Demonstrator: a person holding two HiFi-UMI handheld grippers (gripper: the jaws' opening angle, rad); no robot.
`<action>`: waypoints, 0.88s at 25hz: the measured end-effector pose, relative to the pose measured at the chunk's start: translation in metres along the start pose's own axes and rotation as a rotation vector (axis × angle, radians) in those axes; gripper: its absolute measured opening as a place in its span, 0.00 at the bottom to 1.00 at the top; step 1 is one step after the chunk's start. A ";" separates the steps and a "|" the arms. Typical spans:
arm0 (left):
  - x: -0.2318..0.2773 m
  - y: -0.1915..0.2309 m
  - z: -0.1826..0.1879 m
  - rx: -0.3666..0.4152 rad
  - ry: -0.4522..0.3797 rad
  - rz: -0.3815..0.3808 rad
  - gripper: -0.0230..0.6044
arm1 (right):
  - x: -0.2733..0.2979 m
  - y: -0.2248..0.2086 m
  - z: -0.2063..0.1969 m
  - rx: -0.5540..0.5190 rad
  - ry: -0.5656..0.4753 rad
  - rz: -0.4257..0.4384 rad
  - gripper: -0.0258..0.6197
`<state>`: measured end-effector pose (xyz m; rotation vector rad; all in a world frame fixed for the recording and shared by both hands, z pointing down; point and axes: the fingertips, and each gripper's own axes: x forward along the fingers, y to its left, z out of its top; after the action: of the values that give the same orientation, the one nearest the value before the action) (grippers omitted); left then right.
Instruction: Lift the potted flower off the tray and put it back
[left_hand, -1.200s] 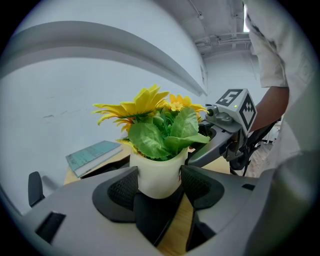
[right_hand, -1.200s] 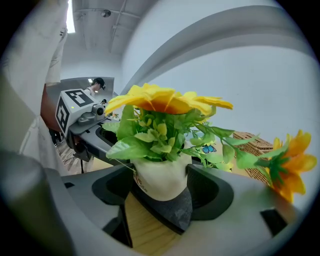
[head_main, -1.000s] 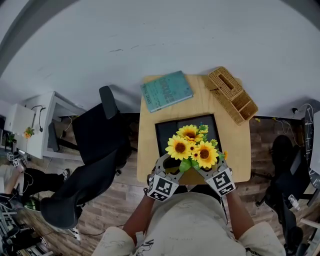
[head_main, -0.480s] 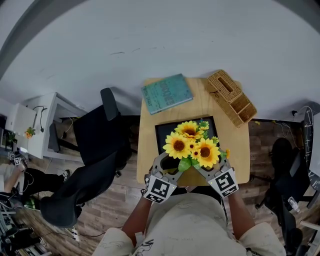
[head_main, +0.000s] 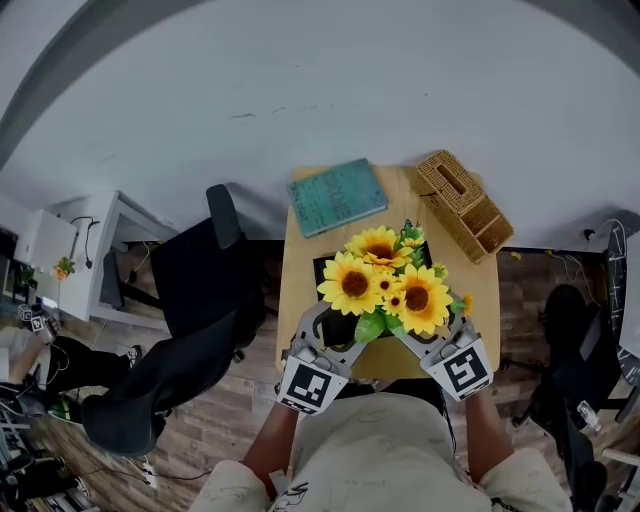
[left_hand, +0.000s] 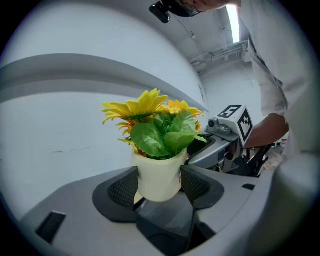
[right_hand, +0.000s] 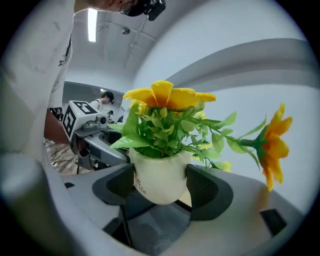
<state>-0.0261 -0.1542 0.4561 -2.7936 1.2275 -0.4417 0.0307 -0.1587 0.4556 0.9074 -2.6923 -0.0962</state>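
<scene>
The wooden table sits below, with the dark tray in its middle, a teal book at the far edge and a wicker box beside that. The potted flower looms bigger and closer to the person's head than it did a second ago and hides more of the tray, so I judge it has come up clear. The lifting half looks done; setting it back remains. The left gripper and right gripper each pinch the cream pot from opposite sides, ribbed pads pressed on its wall. Dark print on the pot is cut off by a jaw and unreadable. The book's title is too small to read.
</scene>
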 end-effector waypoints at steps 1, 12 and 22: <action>-0.002 0.002 0.007 -0.005 -0.015 0.007 0.48 | -0.002 -0.001 0.008 -0.014 -0.012 -0.004 0.57; -0.032 0.009 0.093 0.108 -0.202 0.036 0.48 | -0.035 -0.008 0.100 -0.092 -0.255 -0.043 0.57; -0.058 0.012 0.147 0.164 -0.338 0.046 0.48 | -0.059 -0.003 0.158 -0.165 -0.384 -0.088 0.56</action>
<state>-0.0302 -0.1286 0.3001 -2.5594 1.1213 -0.0571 0.0296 -0.1305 0.2897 1.0454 -2.9283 -0.5562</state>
